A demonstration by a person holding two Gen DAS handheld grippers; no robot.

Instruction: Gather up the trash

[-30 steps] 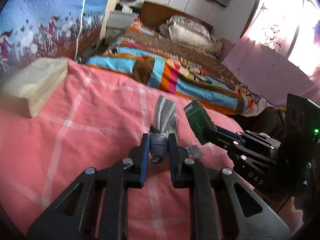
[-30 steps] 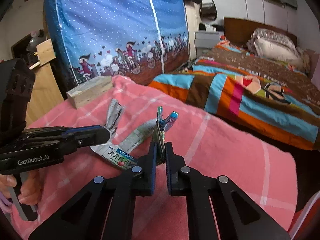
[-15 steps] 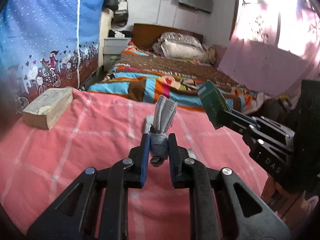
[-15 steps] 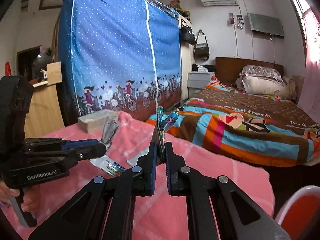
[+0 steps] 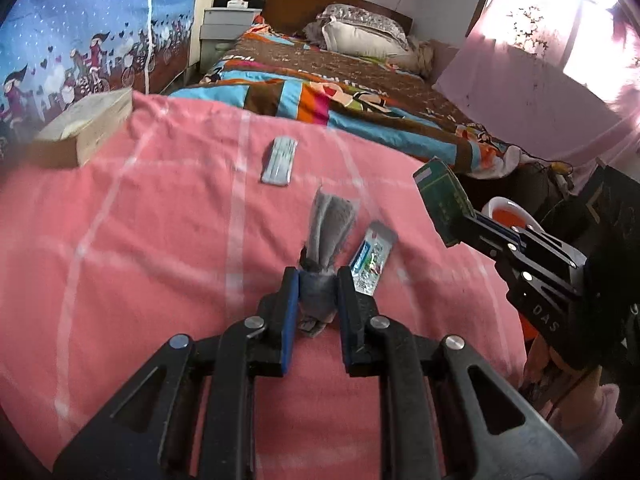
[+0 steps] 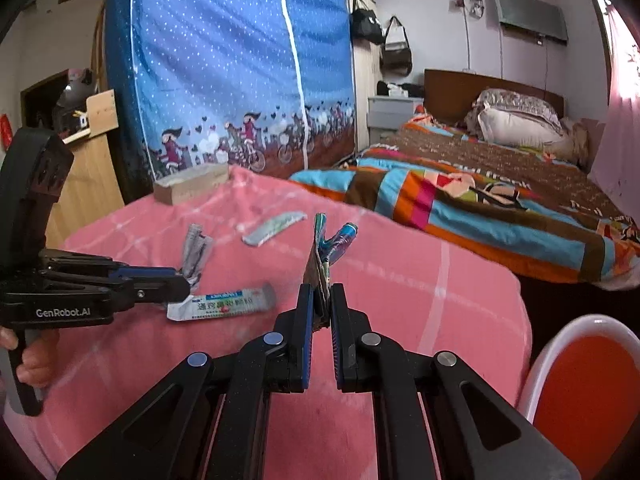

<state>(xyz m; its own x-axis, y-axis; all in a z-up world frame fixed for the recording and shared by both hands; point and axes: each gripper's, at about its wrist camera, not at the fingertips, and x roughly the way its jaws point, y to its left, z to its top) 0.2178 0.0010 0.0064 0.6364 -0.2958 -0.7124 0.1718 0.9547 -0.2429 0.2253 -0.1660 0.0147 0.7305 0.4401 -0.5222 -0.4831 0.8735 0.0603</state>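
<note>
I am carrying two pieces of trash above the pink-covered tabletop (image 5: 132, 248): the left gripper (image 5: 317, 294), jaws narrowly parted, is pinching a crumpled grey wrapper (image 5: 328, 224), while the right gripper (image 6: 320, 304), jaws nearly shut, is clamping a green packet (image 6: 320, 256). I am keeping both grips firm, heading for what may be a red bin (image 6: 588, 380) at four o'clock. Two wrappers are lying behind; a bed (image 6: 500, 184) is filling two o'clock.

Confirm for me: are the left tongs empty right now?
No: the left tongs are clamped on a crumpled grey wrapper that sticks up above the pink cloth.
</note>
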